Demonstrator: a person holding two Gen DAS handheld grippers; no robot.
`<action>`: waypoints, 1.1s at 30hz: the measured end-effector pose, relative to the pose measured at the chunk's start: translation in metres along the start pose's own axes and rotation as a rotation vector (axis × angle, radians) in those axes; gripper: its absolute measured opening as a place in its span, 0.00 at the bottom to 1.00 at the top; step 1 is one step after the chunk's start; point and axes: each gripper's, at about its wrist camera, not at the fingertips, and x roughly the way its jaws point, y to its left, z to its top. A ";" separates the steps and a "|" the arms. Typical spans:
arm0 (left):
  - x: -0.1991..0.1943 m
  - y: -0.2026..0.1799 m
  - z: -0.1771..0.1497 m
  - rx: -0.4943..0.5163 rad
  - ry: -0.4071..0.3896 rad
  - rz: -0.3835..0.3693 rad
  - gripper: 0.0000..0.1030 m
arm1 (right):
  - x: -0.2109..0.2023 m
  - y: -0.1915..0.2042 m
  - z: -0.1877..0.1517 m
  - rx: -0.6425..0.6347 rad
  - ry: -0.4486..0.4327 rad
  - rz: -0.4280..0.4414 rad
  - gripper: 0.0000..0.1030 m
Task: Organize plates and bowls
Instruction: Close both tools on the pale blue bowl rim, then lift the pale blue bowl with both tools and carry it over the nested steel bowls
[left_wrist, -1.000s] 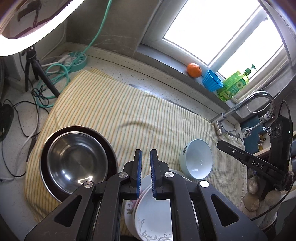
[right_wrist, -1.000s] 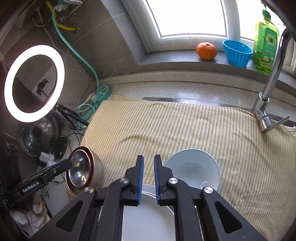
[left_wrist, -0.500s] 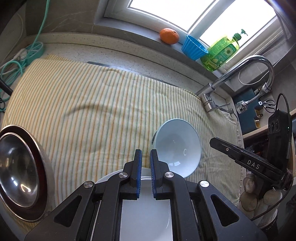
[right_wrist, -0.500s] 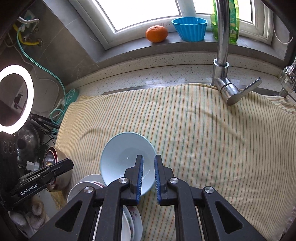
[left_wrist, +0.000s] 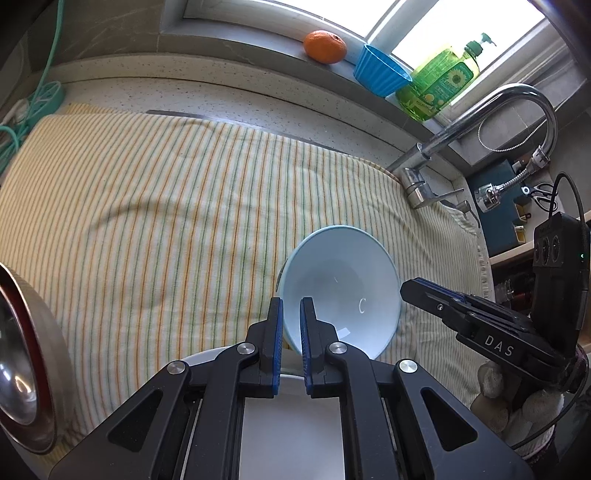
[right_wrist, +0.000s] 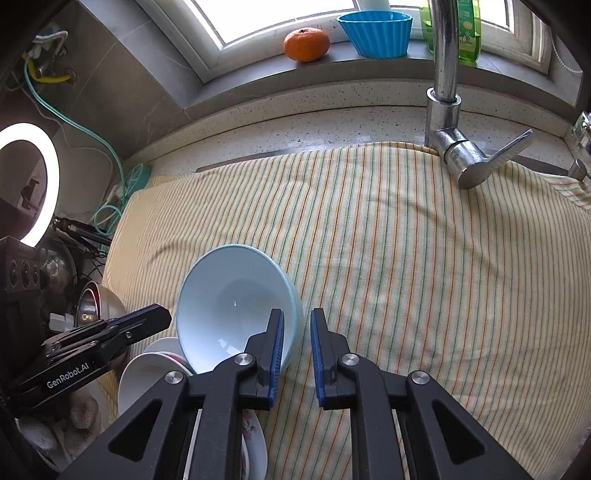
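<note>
A pale blue bowl (left_wrist: 343, 291) rests on the striped cloth, tilted against a stack of white plates (right_wrist: 147, 373). My left gripper (left_wrist: 291, 332) is nearly shut with its fingertips at the bowl's near rim; whether the rim sits between the pads is unclear. My right gripper (right_wrist: 297, 347) has its jaws slightly parted, its left finger (right_wrist: 275, 347) in front of the bowl's (right_wrist: 232, 306) right rim. A steel bowl nested in a red-rimmed one (left_wrist: 22, 354) stands at the left. The plates (left_wrist: 207, 360) lie mostly hidden under my left gripper.
A striped yellow cloth (right_wrist: 406, 258) covers the counter. A chrome faucet (right_wrist: 447, 110) rises at the back right. An orange (right_wrist: 306, 44), a blue cup (right_wrist: 376, 33) and a green soap bottle (left_wrist: 439, 85) stand on the windowsill. A ring light (right_wrist: 26, 181) and cables lie left.
Both grippers have swung right and closed in on the blue bowl. The right gripper's jaws have parted a little. The steel bowl has slid to the left edge of the left view.
</note>
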 end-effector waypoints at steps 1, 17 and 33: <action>0.002 0.000 0.000 -0.001 0.004 0.002 0.07 | 0.001 0.000 0.000 -0.001 0.005 0.000 0.13; 0.013 0.000 0.000 -0.004 0.019 0.015 0.07 | 0.022 -0.004 -0.001 0.020 0.052 0.032 0.13; 0.016 -0.004 0.003 -0.004 0.021 0.011 0.07 | 0.024 -0.009 -0.003 0.072 0.067 0.054 0.08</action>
